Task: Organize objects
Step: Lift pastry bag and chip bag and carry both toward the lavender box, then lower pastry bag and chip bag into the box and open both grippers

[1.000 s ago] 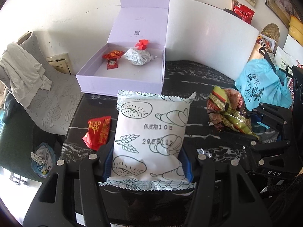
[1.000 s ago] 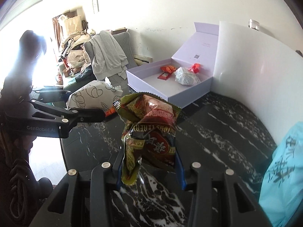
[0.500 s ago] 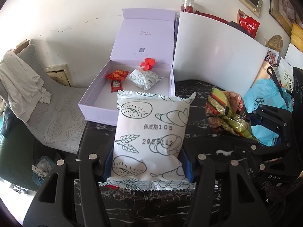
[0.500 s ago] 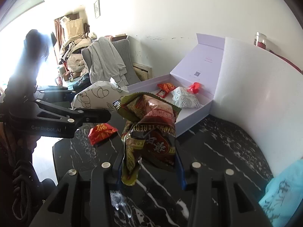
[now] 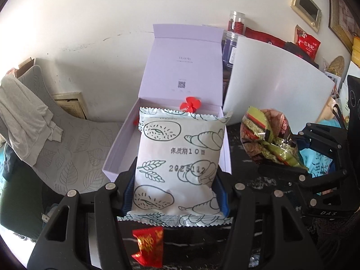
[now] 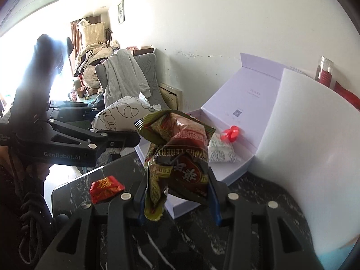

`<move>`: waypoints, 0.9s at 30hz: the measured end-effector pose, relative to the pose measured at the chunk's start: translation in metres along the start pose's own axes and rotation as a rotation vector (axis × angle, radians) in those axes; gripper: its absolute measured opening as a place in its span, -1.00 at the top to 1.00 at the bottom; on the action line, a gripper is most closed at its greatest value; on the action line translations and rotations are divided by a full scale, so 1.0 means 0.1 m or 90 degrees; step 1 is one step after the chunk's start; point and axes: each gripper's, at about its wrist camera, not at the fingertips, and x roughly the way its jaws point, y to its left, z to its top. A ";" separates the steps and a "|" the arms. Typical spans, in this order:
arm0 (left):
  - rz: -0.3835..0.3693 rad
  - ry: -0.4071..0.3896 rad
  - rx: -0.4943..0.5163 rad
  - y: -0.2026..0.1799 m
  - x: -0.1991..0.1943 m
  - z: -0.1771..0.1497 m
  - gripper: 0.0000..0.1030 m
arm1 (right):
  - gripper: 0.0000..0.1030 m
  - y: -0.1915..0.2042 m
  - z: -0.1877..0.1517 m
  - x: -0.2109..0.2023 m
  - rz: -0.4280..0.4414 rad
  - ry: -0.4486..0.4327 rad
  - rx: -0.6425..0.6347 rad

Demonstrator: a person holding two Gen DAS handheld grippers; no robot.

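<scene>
My left gripper (image 5: pixel 175 193) is shut on a white bread packet (image 5: pixel 180 164) printed with pastry drawings, held just in front of the open lilac box (image 5: pixel 119 148). My right gripper (image 6: pixel 176 200) is shut on a crumpled green and red snack bag (image 6: pixel 180 157), held above the black marble table (image 6: pixel 258 202) by the box's near corner. The box (image 6: pixel 236 171) holds a small white packet (image 6: pixel 221 155) and a red bow (image 6: pixel 230 133). A red candy wrapper (image 6: pixel 105 187) lies on the table; it also shows in the left wrist view (image 5: pixel 148 245).
A white board (image 5: pixel 274 85) stands right of the box. A grey chair (image 5: pixel 67 148) with a draped garment (image 5: pixel 20 117) stands left of the table. A blue bag (image 5: pixel 319 159), jars and packets crowd the right side.
Both grippers have moved forward and up toward the lilac box with their packets. The red candy wrapper now lies below the left gripper.
</scene>
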 end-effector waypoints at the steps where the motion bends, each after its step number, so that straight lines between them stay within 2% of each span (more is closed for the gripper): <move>1: 0.002 -0.002 0.001 0.02 0.03 0.04 -0.08 | 0.15 -0.03 0.05 0.04 0.001 -0.003 0.000; 10: 0.017 -0.017 -0.030 0.30 0.32 0.35 -0.08 | 0.15 -0.23 0.37 0.35 0.016 -0.016 -0.006; 27: 0.091 0.000 -0.006 0.55 1.07 0.80 -0.08 | 0.16 -0.53 0.74 0.99 0.014 0.000 -0.012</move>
